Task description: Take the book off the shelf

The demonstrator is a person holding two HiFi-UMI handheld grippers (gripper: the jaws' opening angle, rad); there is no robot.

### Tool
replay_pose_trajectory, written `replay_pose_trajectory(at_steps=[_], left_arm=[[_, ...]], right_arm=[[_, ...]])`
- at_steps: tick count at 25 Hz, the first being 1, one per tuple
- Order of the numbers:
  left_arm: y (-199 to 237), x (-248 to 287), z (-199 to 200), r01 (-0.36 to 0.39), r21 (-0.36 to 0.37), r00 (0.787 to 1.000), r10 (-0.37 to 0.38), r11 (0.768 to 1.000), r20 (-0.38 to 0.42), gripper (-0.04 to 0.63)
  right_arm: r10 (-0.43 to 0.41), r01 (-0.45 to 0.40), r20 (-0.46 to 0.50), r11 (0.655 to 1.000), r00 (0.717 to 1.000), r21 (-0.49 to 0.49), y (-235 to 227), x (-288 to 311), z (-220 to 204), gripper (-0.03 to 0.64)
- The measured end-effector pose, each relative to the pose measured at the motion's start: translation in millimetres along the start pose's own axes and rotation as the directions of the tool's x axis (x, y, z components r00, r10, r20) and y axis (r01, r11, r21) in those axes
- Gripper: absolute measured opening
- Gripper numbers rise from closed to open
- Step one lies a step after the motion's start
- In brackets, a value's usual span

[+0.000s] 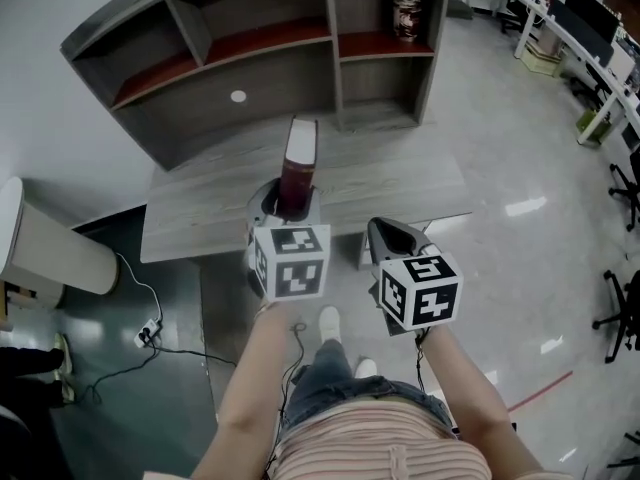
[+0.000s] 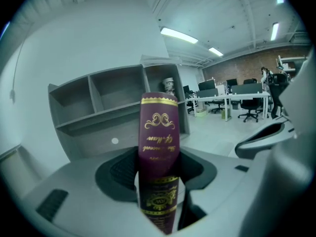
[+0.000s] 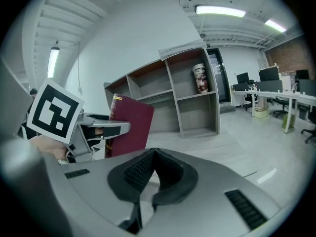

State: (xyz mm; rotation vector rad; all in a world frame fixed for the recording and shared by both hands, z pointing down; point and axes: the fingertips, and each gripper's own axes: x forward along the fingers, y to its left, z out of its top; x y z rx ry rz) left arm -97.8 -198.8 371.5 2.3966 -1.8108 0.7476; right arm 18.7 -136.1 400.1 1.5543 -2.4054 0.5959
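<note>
A maroon hardback book (image 1: 298, 158) with gold print on its spine stands upright between the jaws of my left gripper (image 1: 290, 200), which is shut on its lower part. It hangs over the grey wooden table (image 1: 400, 183), in front of the shelf unit (image 1: 250, 48). In the left gripper view the book's spine (image 2: 158, 132) faces the camera and both pads press on its sides. My right gripper (image 1: 386, 232) is beside it on the right, over the table's front edge; its fingertips meet and it holds nothing (image 3: 155, 155). The right gripper view shows the book (image 3: 129, 125) to its left.
The grey shelf unit has open compartments; a printed canister (image 1: 409, 6) stands in the upper right one. A white cylinder bin (image 1: 50, 248) and floor cables (image 1: 150, 333) lie to the left. Office desks and chairs (image 1: 600, 68) line the far right.
</note>
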Motion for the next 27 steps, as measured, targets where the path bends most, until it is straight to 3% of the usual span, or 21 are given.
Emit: replay_pose_trajectory(at_steps=[7,27], left_arm=[[-5,-11,-2,0.035,-0.102,0.999,-0.033,0.994,0.022,0.225],[-11,-49,-1,0.051,-0.176,0.997,-0.040,0.983,0.066,0.225]], right_arm=[[-0.013,0.013,0.017,1.000,1.000,-0.021,7,-9,0,0.008],[-0.013,0.016,0.063,0.999,0.998,-0.042,23,-31,6,0.008]])
